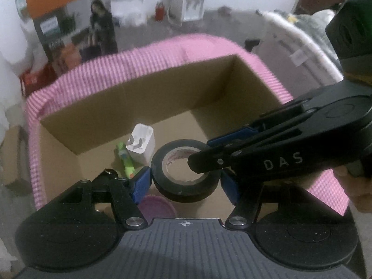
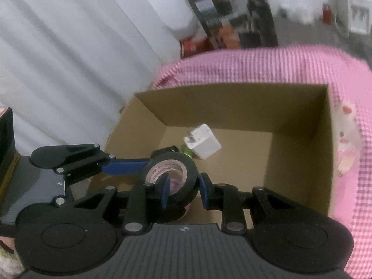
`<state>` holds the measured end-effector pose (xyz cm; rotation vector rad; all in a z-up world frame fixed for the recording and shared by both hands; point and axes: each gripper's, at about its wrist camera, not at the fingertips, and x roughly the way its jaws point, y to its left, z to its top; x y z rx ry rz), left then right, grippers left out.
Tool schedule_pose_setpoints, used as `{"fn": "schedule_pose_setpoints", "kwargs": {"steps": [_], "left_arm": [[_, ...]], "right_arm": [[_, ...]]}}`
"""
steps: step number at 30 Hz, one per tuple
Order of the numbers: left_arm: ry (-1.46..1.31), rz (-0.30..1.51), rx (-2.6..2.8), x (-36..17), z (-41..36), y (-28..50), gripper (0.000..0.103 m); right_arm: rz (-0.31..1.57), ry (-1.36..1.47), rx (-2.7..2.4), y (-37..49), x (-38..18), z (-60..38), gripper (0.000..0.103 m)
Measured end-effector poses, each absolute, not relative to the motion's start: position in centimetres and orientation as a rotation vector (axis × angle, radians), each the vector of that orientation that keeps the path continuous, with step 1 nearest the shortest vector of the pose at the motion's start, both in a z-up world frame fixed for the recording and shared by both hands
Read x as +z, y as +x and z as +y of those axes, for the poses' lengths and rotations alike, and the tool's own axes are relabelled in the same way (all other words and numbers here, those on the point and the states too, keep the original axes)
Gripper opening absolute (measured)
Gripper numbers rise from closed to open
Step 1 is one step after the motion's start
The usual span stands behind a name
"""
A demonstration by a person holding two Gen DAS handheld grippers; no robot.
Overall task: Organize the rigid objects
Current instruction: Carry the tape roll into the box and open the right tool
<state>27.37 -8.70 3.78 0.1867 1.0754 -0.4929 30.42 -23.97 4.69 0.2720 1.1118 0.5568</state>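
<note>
Tape roll (image 2: 171, 182), black, hangs over the near part of the open cardboard box (image 2: 232, 107), the right gripper (image 2: 182, 191) clenched on its wall with one finger through the core. The left gripper (image 1: 186, 182) is spread, fingers (image 1: 141, 183) flanking the roll. Farther in the box lie a white charger (image 1: 141, 144) and a green marker (image 1: 126, 162), just beside each other.

Pink checked cloth (image 1: 97, 76), water dispenser (image 1: 193, 4) behind.
</note>
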Motion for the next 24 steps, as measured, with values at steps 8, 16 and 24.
{"fn": "schedule_pose_setpoints", "kwargs": {"steps": [8, 16, 24], "left_arm": [[0.212, 1.207, -0.469, 0.5, -9.6, 30.7, 0.065], [0.217, 1.294, -0.449, -1.8, -10.1, 32.1, 0.065], [0.242, 1.293, -0.449, -1.7, -10.7, 31.9, 0.072]], "right_arm": [[1.237, 0.247, 0.551, 33.6, 1.4, -23.4, 0.029], [1.303, 0.210, 0.551, 34.7, -0.9, -22.9, 0.029], [1.295, 0.234, 0.533, 35.0, -0.9, -23.1, 0.031]]}}
